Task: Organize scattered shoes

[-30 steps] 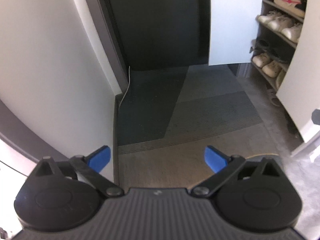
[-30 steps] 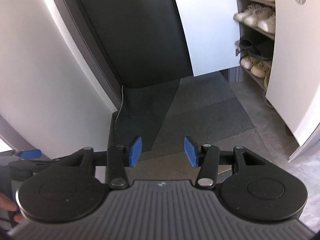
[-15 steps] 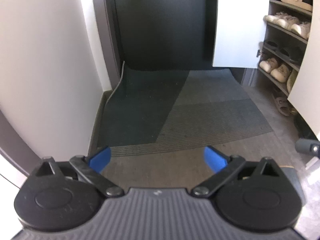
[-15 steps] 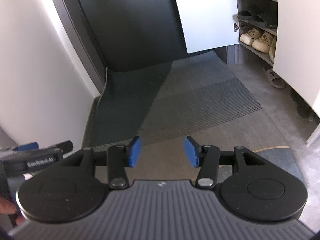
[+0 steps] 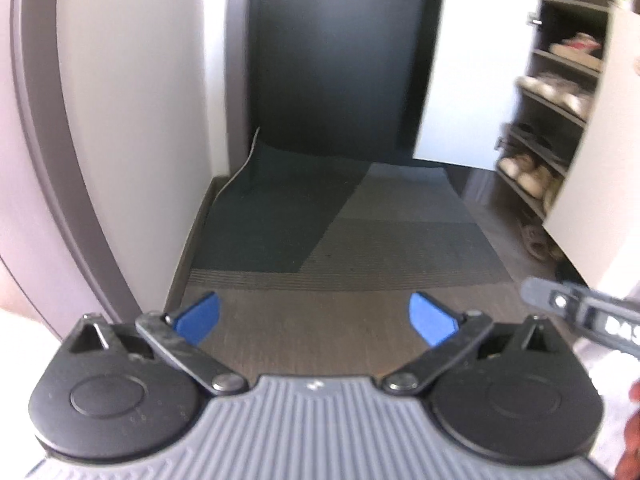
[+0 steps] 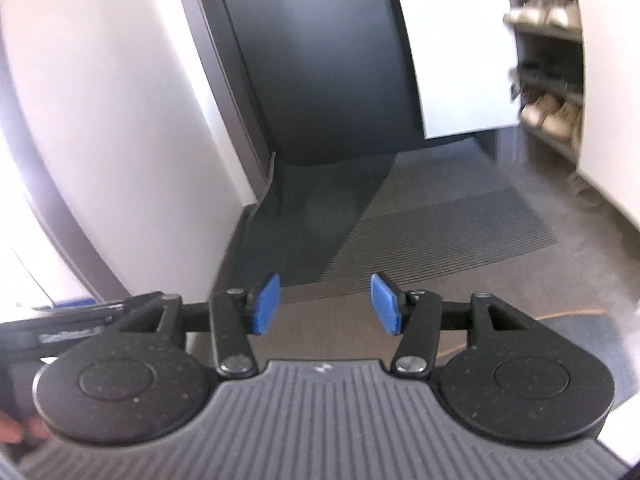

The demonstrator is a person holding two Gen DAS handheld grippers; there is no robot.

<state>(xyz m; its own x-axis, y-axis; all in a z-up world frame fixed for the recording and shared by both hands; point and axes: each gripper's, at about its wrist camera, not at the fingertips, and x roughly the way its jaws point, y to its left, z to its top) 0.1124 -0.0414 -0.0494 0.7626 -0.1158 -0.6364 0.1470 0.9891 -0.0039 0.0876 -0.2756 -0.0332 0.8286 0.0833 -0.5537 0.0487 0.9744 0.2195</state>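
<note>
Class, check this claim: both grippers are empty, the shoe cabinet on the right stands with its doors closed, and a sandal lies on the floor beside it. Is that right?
Not quite: the shoe cabinet has its doors open, so the shoes on its shelves show in the left wrist view. The rest holds: left gripper and right gripper, whose jaws are opening, are empty, and a sandal lies on the floor.

A: Shelf shoes (image 5: 528, 172) smeared with blur, can't count pairs or tell types.
B: Same on the right wrist view. Slipper on the floor (image 5: 534, 240) half tucked under the cabinet door (image 5: 592, 160).
A: Right tongs (image 5: 580, 312) cut off at the edge.
</note>
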